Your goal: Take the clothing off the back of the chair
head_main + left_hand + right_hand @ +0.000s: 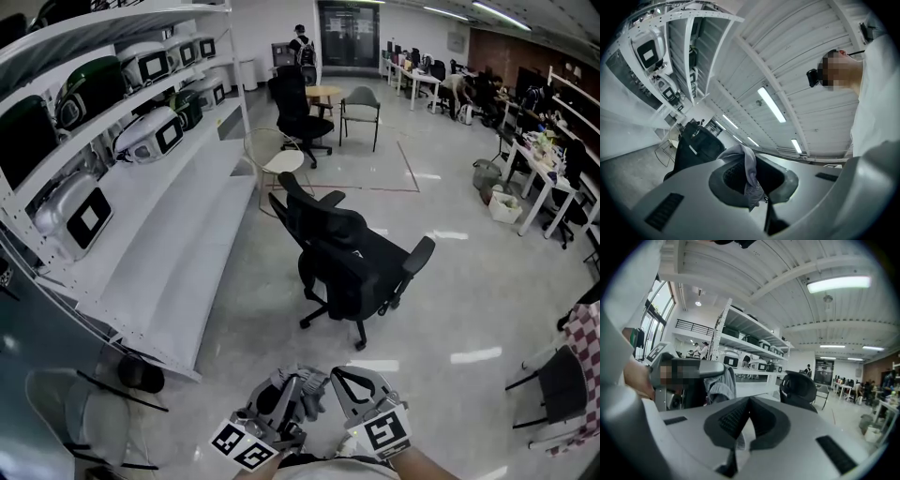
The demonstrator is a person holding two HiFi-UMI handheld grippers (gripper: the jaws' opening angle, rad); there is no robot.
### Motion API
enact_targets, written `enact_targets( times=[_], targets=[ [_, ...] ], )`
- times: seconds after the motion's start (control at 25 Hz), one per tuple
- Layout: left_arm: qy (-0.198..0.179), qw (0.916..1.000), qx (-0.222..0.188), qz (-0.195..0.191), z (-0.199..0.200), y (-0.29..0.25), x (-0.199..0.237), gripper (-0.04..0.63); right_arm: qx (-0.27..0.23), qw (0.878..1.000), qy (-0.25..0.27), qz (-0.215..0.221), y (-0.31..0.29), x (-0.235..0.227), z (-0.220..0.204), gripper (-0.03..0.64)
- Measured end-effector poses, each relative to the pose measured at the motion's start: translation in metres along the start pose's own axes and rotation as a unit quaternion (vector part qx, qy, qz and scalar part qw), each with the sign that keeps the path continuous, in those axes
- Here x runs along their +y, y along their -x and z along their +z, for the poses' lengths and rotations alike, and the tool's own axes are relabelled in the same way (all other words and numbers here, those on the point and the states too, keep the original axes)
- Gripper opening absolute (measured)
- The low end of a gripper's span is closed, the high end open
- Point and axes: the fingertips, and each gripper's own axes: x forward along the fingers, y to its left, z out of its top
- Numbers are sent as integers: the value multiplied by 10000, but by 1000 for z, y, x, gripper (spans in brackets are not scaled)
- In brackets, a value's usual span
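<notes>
The black office chair [349, 255] stands in the middle of the floor, well ahead of both grippers; its back looks all black. Low in the head view my left gripper [298, 389] is shut on a bunched grey garment [313, 397]. In the left gripper view that grey garment [749, 169] hangs pinched between the jaws of the left gripper [752, 174], with the chair [696, 145] beyond. My right gripper [339, 377] is beside it, tips together. In the right gripper view the right gripper [750, 401] is shut; the garment [720, 388] hangs to its left and the chair [799, 389] stands ahead.
White shelving [159, 234] with several machines runs along the left. Another black chair [300, 114], a grey chair [361, 108] and a round table [323, 92] stand farther back. Desks [544, 169] line the right, and a chair with checked cloth [583, 361] is near right.
</notes>
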Motion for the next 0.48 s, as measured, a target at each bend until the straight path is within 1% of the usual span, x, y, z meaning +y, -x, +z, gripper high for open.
enact_targets(
  times=[0.24,0.48],
  targets=[
    [22,10000,67,46,-1,4,5,31,-47,9999,67,111,-9,7,4,17],
    [13,10000,-5,40,9,3,16,31,19,9999,69,133,-17,11,8,17]
  ],
)
